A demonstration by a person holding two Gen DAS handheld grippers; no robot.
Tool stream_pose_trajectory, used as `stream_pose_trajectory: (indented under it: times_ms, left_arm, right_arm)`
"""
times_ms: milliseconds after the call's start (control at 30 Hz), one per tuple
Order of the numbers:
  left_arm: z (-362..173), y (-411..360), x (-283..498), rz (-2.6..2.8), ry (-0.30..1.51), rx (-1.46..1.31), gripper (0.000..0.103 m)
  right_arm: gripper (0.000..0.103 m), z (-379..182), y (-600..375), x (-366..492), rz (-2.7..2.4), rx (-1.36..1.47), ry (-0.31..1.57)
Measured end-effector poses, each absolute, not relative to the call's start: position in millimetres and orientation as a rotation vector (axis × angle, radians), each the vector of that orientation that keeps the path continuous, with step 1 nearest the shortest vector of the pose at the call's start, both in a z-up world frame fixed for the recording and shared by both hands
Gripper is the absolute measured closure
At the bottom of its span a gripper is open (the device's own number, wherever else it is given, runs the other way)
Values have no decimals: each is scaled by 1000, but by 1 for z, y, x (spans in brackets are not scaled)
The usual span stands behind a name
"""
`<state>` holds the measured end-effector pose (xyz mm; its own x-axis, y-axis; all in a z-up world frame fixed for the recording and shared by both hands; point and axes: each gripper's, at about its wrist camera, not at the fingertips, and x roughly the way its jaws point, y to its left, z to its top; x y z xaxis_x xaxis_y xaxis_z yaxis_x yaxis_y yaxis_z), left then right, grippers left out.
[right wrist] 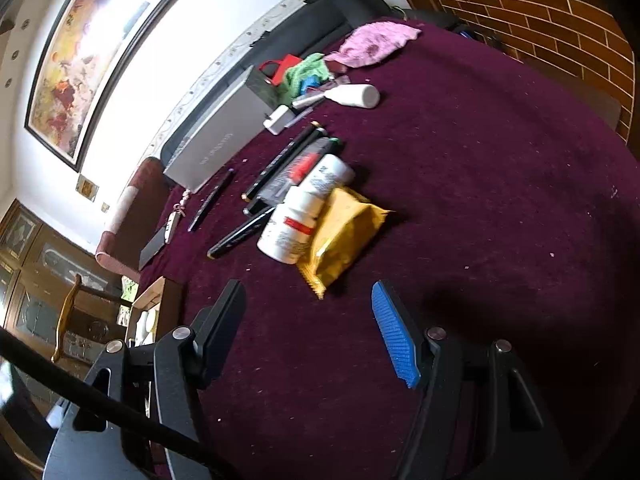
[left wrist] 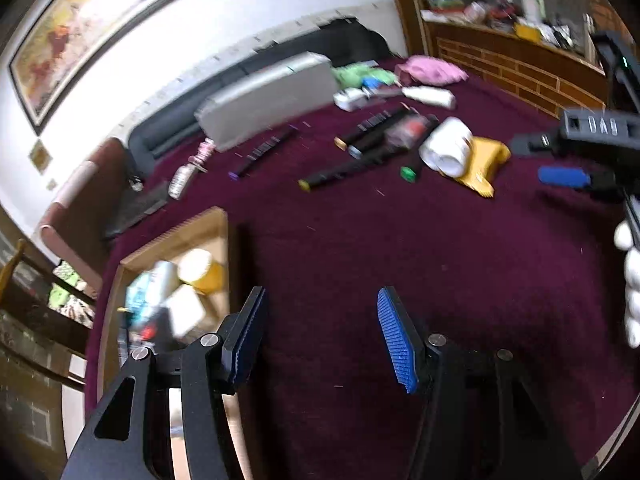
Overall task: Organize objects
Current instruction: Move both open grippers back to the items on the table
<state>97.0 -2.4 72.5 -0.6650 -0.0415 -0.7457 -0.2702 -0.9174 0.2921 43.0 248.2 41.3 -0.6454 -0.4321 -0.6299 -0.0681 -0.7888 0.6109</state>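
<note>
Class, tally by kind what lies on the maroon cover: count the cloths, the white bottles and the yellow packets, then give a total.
Cloths: 2
White bottles: 3
Yellow packet: 1
Total: 6

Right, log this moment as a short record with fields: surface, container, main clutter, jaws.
surface: maroon cloth
container: wooden box at the cloth's edge, already holding items
main clutter: white bottles lying beside yellow packet; black markers; silver case; pink cloth
jaws: left gripper and right gripper both open, empty
</note>
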Motion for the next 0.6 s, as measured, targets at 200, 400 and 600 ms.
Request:
stream_pose_trajectory:
  times_ms: [200,400,600]
  left_arm:
    - [41,23,97,2573,581,-1277,53]
    - [21,23,95,2537,507,-1316,49]
    - [18,13,90,2551,428,-1321,35]
  right_arm:
    - [38,37,260,38,-2540,1245,-910]
    - [38,37,266,37,-2567,1261,-912]
    - [38,38,258,30,-2566,1277,-896]
